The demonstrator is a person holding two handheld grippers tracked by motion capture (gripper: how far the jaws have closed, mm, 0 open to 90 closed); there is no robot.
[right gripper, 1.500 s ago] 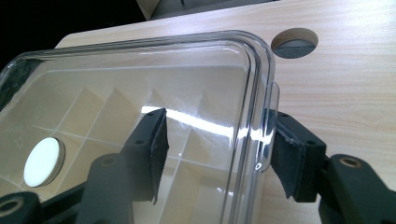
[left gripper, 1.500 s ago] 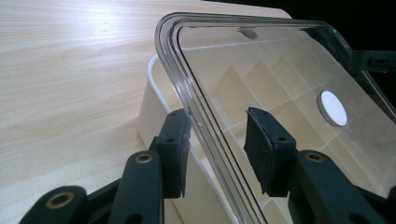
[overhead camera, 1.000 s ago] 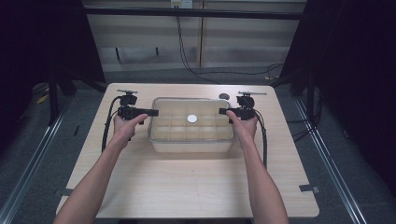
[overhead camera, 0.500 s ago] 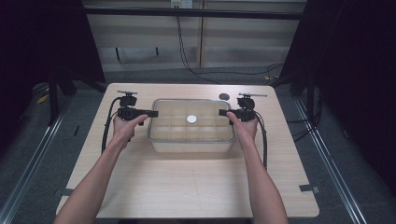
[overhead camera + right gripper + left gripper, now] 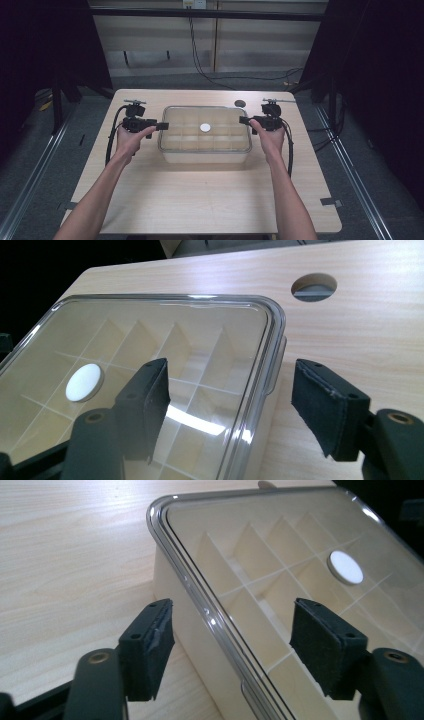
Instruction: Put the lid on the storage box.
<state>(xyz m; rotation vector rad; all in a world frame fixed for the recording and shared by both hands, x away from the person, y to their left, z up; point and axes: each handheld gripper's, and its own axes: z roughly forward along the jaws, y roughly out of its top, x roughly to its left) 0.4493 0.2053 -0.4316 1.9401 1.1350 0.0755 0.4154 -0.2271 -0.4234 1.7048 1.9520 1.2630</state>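
We have just been opening both the left gripper [image 5: 161, 126] and right gripper [image 5: 243, 120], released astride opposite edges of the clear-lidded compartment box [image 5: 205, 149], pads touching nothing.

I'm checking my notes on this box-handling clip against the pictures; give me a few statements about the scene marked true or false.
1. A clear lid covers the divided box. True.
2. The left hand-held gripper is clamped shut on the lid's rim. False: its jaws stand open with the rim between them, pads clear of it; they have just been opening.
3. A white round disc sits near the middle of the lid. True.
4. The right hand-held gripper holds the disc. False: its jaws are open astride the box's edge, having just been opening.
5. The table has a round hole beyond the box. True.
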